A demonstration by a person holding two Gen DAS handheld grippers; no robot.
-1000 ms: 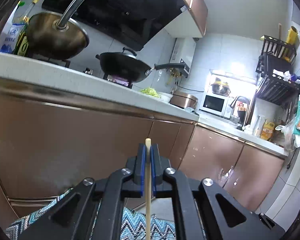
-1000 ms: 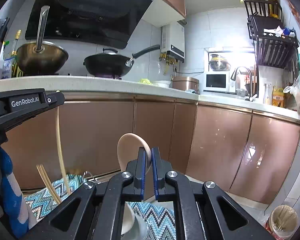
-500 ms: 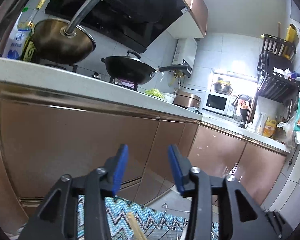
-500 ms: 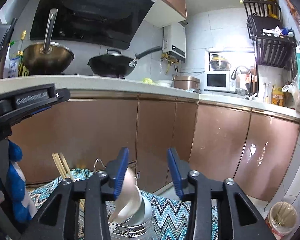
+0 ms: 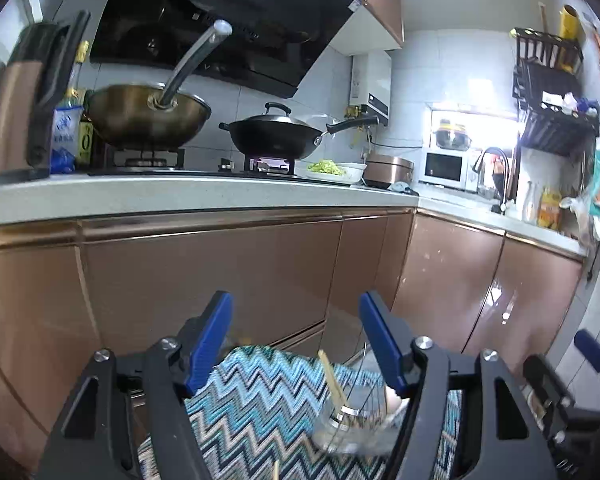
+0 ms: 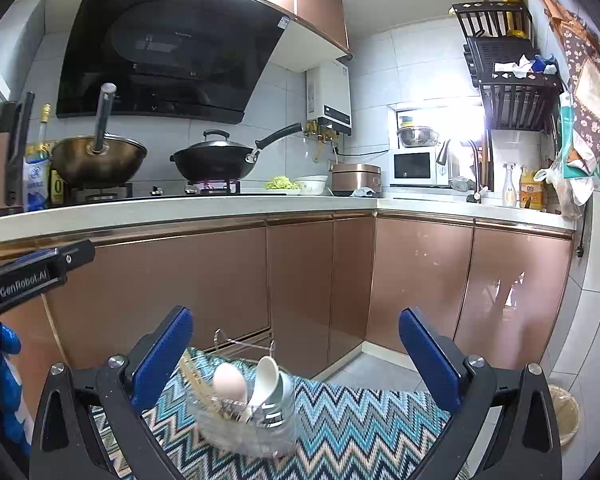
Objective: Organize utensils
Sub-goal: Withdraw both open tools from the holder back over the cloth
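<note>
**Both grippers wide open above the utensil holder**

Left gripper (image 5: 296, 320) has its blue pads spread far apart and nothing between them. Below it and slightly to its right, a pale chopstick (image 5: 332, 380) leans up out of the clear utensil holder (image 5: 352, 428), which stands on the blue zigzag cloth (image 5: 260, 400).

Right gripper (image 6: 296, 340) is likewise spread wide and holds nothing. Directly beneath the gap stands the utensil holder (image 6: 256, 428), a clear container with a wire rack (image 6: 244, 340) rising behind it. Inside sit a bundle of chopsticks (image 6: 196, 376) on the left, a pale pink spoon (image 6: 229, 379) in the middle and white ceramic spoons (image 6: 266, 380) to the right, all leaning upright. The holder rests on the zigzag cloth (image 6: 360, 420).

At the left edge of the right wrist view, the body of the other gripper shows with a blue-gloved hand (image 6: 8, 380) under it. Beyond are copper-coloured cabinet doors (image 6: 300, 280), a pale countertop (image 6: 180, 208), a brass wok (image 6: 98, 160) and a black wok (image 6: 216, 158).
</note>
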